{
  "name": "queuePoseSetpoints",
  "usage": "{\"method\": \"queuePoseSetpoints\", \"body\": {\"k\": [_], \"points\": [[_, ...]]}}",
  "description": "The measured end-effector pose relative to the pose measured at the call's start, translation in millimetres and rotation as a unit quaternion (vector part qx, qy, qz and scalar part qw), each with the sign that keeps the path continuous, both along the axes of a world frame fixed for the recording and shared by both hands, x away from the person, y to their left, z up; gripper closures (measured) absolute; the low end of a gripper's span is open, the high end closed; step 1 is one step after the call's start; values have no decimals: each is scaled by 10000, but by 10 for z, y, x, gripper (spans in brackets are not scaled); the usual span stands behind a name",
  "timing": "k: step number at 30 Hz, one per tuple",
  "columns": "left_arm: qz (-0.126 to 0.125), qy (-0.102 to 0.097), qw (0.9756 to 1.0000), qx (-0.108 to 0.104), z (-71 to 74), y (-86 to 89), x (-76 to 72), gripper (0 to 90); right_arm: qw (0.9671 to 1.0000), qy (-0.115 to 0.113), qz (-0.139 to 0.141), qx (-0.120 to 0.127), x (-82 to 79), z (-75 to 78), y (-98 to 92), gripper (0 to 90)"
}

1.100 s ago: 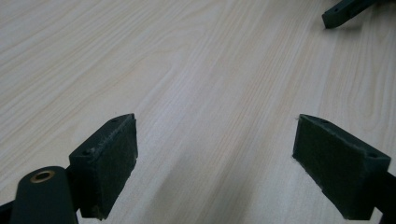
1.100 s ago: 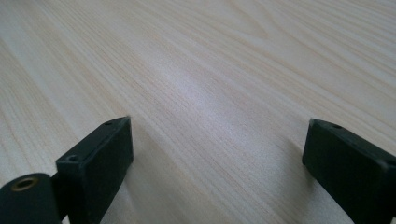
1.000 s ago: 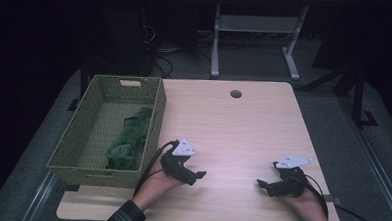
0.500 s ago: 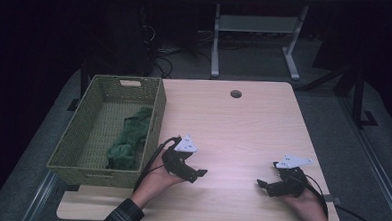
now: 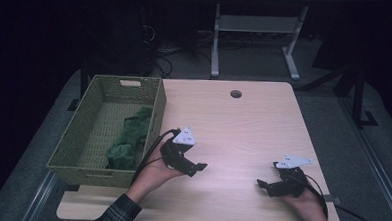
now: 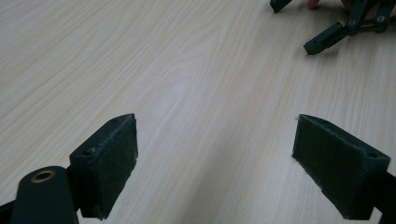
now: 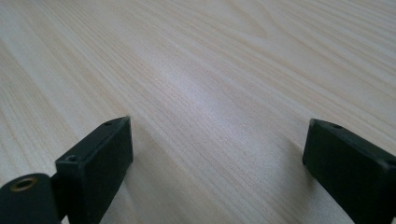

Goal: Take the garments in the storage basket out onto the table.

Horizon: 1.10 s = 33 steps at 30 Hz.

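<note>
The left claw [image 5: 194, 168] is held just above the light wooden desk [image 5: 233, 127], near its front edge, in the person's left hand [image 5: 151, 173]. Its jaws stand wide apart with bare wood grain between them, gripping nothing. In the left gripper view the two black felt-faced pads [image 6: 109, 161] rise from the bottom corners, well separated.

Just beside this claw, on its outer side, stands a woven green basket [image 5: 77, 150]. Inside the basket lies a crumpled green cloth [image 5: 130, 137], bunched against the wall nearest the left claw (it is the thing closest to either claw, yet it touches neither). The cloth sits wholly within the basket, below its rim.

The right claw [image 5: 266, 186] rests low over the desk towards the front right corner, held in the right hand [image 5: 307, 208]. Its jaws are also spread wide and empty; the right gripper view shows its dark pads [image 7: 100, 154] far apart over plain wood. It points towards the left claw, and the two are well apart with open desk between them. From the left gripper view, the right claw [image 6: 299, 25] appears at the upper right, its jaws splayed.

Far ahead of both claws, a round cable hole [image 5: 236, 93] sits near the desk's back edge.
</note>
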<state>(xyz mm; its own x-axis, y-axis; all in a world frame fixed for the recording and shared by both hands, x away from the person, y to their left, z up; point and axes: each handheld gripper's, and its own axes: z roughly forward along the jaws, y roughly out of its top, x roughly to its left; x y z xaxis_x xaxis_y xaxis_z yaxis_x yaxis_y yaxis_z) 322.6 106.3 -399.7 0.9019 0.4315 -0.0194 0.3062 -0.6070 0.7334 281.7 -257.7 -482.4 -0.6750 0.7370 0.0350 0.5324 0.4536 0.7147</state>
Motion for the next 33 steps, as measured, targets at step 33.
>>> {"method": "queuePoseSetpoints", "body": {"k": [33], "points": [[19,35,10000,39,478,323,203,139,10000,-6,2,-1,0,0,0,81]]}}
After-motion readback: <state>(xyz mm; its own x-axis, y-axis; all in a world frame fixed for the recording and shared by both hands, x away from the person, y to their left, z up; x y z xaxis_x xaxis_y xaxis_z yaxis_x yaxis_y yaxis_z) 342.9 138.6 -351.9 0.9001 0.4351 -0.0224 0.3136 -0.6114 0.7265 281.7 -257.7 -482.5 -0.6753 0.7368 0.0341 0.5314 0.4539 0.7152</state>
